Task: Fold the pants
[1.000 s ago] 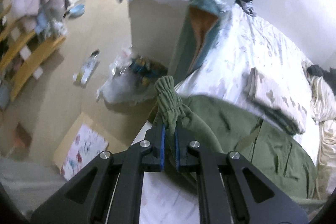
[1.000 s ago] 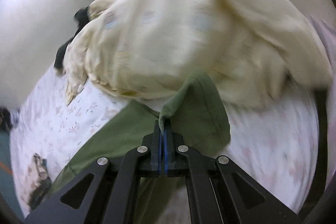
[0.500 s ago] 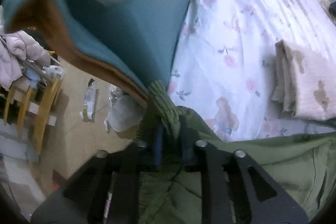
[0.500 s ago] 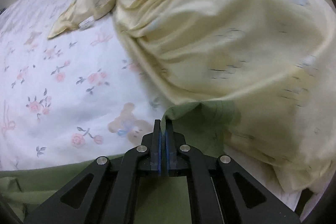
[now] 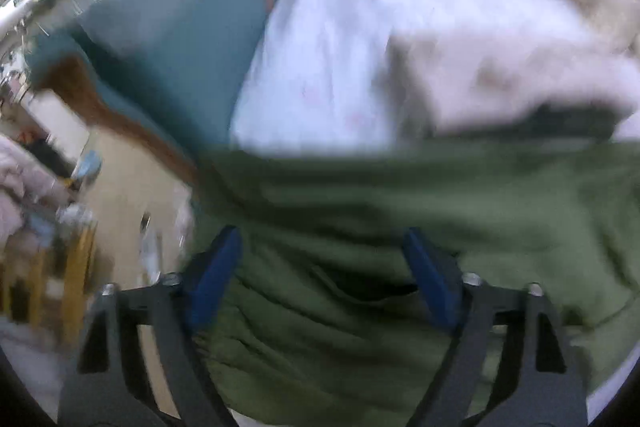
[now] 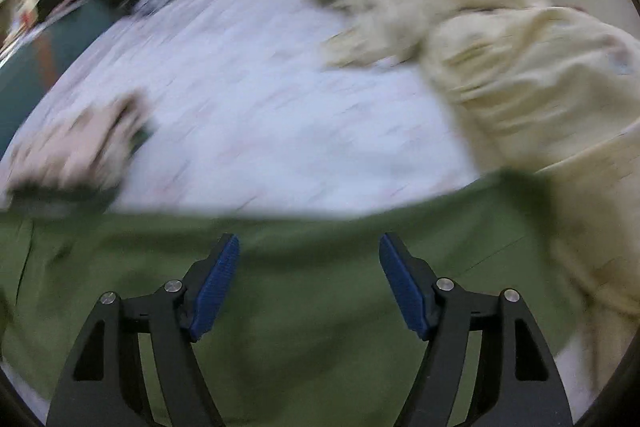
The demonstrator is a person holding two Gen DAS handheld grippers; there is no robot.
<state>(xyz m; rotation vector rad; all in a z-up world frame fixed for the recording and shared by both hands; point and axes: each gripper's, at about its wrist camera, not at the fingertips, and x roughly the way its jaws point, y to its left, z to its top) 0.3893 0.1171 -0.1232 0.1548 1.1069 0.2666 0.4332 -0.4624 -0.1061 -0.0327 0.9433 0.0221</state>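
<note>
Left gripper [image 5: 322, 255]: fingers spread wide, grasping nothing; lower centre of frame, above the pants.
Right gripper [image 6: 310, 259]: fingers spread wide, grasping nothing; lower centre of frame.
Pants [image 6: 320, 307]: green, lying across the lower half of both views on the bed sheet.
Bed sheet [image 6: 260, 107]: white, mid-frame beyond the pants.
Folded cloth [image 5: 500, 75]: pale, right of centre, blurred.
Blanket [image 6: 540, 87]: cream, bunched at right.
Teal cover [image 5: 172, 47]: upper left.
</note>
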